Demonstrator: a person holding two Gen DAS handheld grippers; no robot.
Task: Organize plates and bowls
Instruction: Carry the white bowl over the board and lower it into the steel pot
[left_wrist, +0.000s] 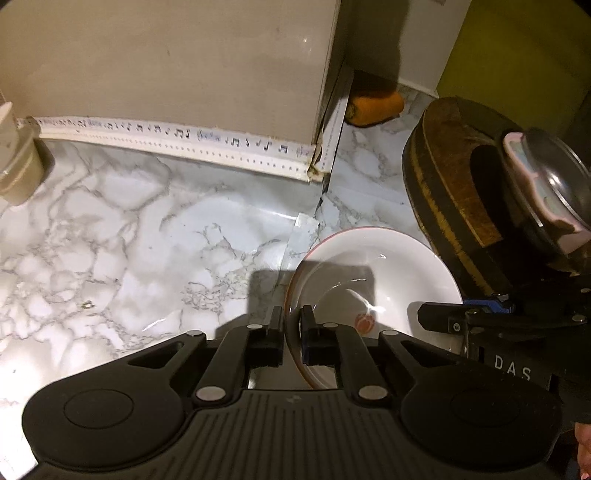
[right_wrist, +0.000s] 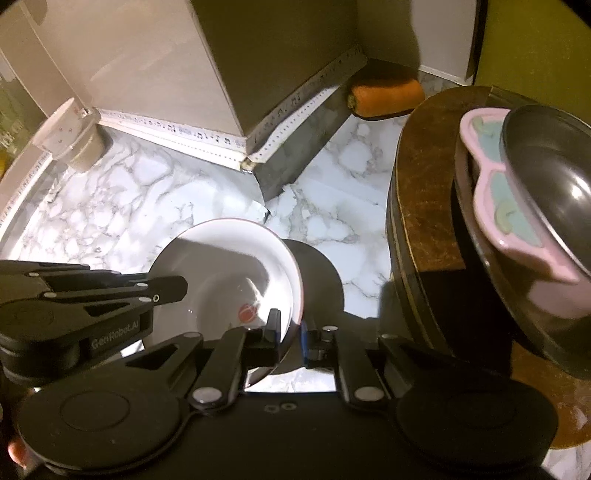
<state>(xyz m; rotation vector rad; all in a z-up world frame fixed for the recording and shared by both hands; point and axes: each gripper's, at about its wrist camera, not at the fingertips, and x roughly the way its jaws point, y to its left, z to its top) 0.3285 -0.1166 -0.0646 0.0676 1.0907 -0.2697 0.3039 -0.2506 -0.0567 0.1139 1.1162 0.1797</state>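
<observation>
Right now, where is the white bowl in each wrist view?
Left wrist: white bowl lower centre-right, its left rim pinched by the left gripper.
Right wrist: bowl lower centre-left, its right rim pinched by the right gripper.
Shared landmark: orange sponge in the back corner.

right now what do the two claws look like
Both claws are matte black plastic with silver rivets, round side discs and linked bars. The left claw has a ribbed base; its side reads "GenRobot.AI" in the right view. The right claw has a blue pad, and its side reads "DAS".
</observation>
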